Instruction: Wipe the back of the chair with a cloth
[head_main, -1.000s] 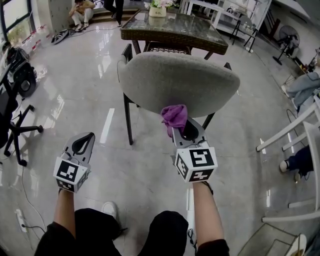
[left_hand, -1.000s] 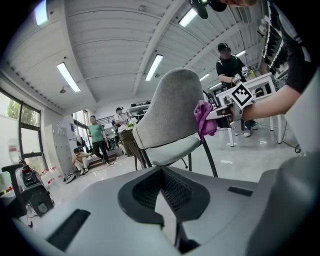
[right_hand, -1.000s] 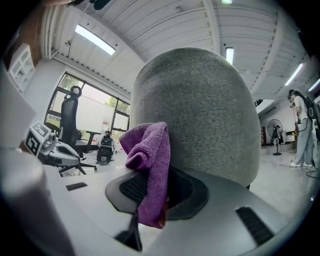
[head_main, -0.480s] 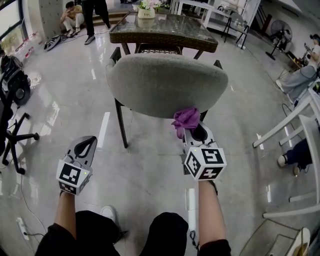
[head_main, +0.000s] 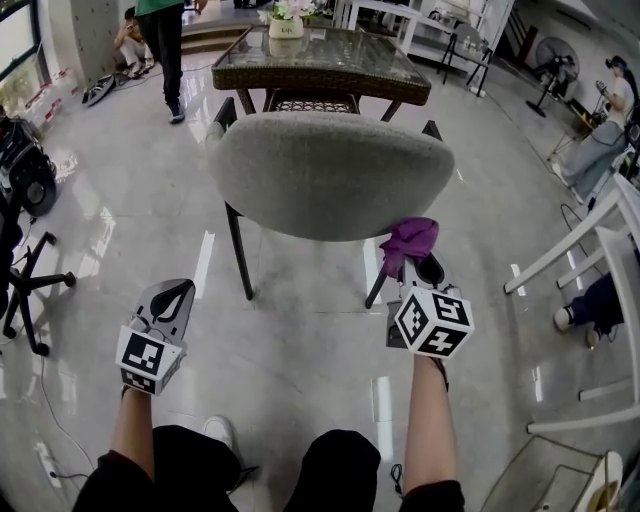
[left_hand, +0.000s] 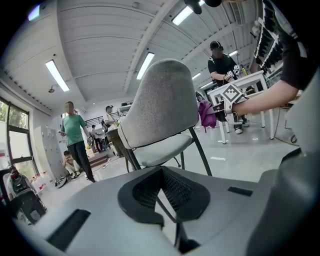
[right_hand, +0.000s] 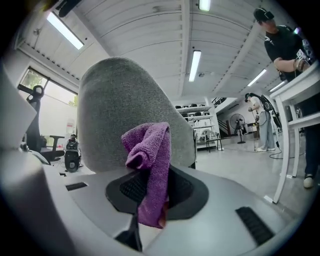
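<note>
A grey upholstered chair (head_main: 335, 172) on dark legs stands ahead with its rounded back toward me. A purple cloth (head_main: 408, 241) is bunched against the lower right edge of that back, and my right gripper (head_main: 412, 268) is shut on it. In the right gripper view the cloth (right_hand: 150, 165) hangs folded between the jaws in front of the chair back (right_hand: 125, 107). My left gripper (head_main: 168, 297) hangs low at the left, well short of the chair, jaws together with nothing held. The left gripper view shows the chair (left_hand: 162, 107) from the side with the cloth (left_hand: 205, 114) at its rear.
A glass-topped wicker table (head_main: 325, 60) stands beyond the chair. White furniture frames (head_main: 590, 250) are at the right and an office chair base (head_main: 25, 285) at the left. People stand and sit at the far side of the glossy tiled floor (head_main: 300, 340).
My right gripper has slid the purple cloth rightward along the lower edge of the chair back, from near its middle to its right end. The left gripper has barely moved.
</note>
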